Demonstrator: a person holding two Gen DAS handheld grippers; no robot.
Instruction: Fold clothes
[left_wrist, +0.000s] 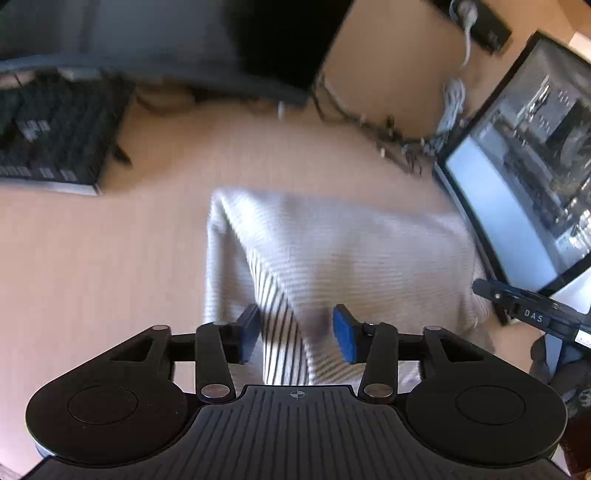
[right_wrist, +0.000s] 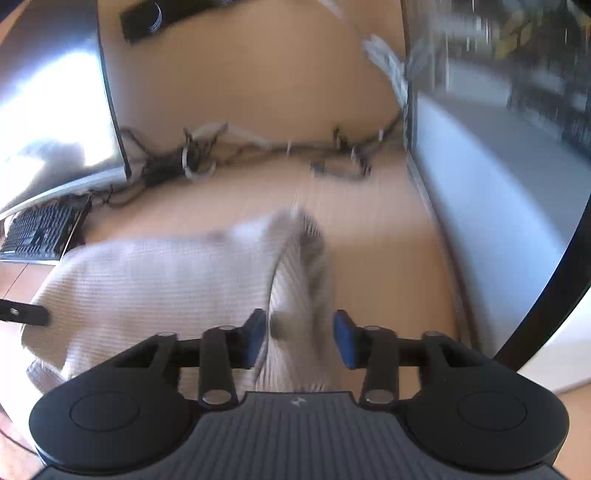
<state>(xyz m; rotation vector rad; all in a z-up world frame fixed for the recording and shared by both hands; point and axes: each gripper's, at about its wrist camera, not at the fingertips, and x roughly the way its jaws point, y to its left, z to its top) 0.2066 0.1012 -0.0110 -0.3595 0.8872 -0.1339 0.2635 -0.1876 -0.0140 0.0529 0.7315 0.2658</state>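
A pale ribbed garment (left_wrist: 332, 240) with a dark-striped inner side lies folded on the wooden desk (left_wrist: 92, 258). My left gripper (left_wrist: 297, 332) hangs over its near left part. The blue pads (left_wrist: 345, 336) stand apart, with a raised fold of the cloth between them and no squeeze showing. In the right wrist view the same garment (right_wrist: 166, 273) spreads to the left. My right gripper (right_wrist: 300, 338) straddles a raised ridge of cloth at the garment's right end, its pads (right_wrist: 343, 341) apart and not pressing. Both views are blurred.
A black keyboard (left_wrist: 55, 133) lies at the far left, and a tangle of cables (left_wrist: 388, 136) runs along the back. A monitor (left_wrist: 517, 206) stands close on the right of the garment. In the right wrist view, monitors (right_wrist: 498, 166) flank the desk (right_wrist: 388, 258).
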